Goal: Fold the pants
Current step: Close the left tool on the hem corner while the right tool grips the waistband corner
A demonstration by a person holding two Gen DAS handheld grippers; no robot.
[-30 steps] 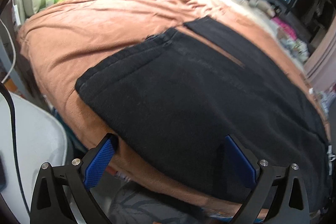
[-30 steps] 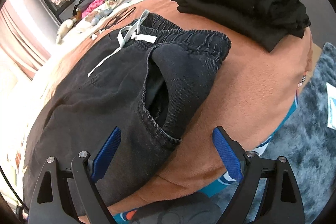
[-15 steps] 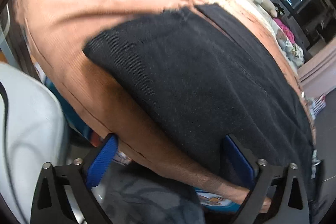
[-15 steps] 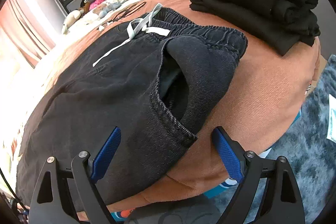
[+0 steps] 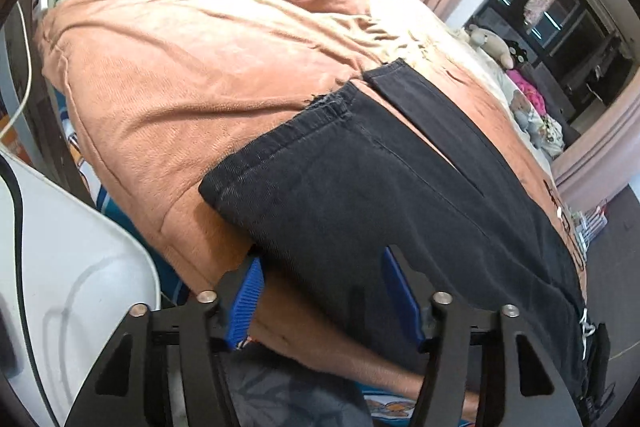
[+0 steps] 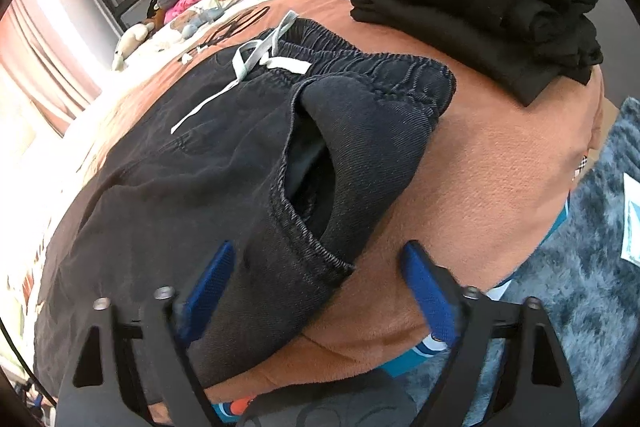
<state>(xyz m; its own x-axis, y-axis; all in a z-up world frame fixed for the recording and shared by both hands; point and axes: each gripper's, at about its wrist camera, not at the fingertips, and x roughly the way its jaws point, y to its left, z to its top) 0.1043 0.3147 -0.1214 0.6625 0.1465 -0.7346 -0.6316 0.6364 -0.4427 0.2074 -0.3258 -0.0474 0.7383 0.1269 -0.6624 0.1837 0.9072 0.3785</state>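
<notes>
Black pants lie flat on an orange-brown blanket over a bed. The left wrist view shows the leg hems; the near leg's edge lies between the blue pads of my left gripper, whose jaws stand partly closed around it with a gap left. The right wrist view shows the elastic waistband with white drawstring and a gaping side pocket. My right gripper is open, its fingers straddling the pants' near edge below the pocket.
A folded stack of black clothes sits on the bed's far right corner. A white chair stands left of the bed. A grey shaggy rug covers the floor. Stuffed toys and clutter lie at the far side.
My left gripper has moved in on the near leg's edge and its jaws have narrowed around the cloth. My right gripper has crept slightly closer to the pocket and stayed open.
</notes>
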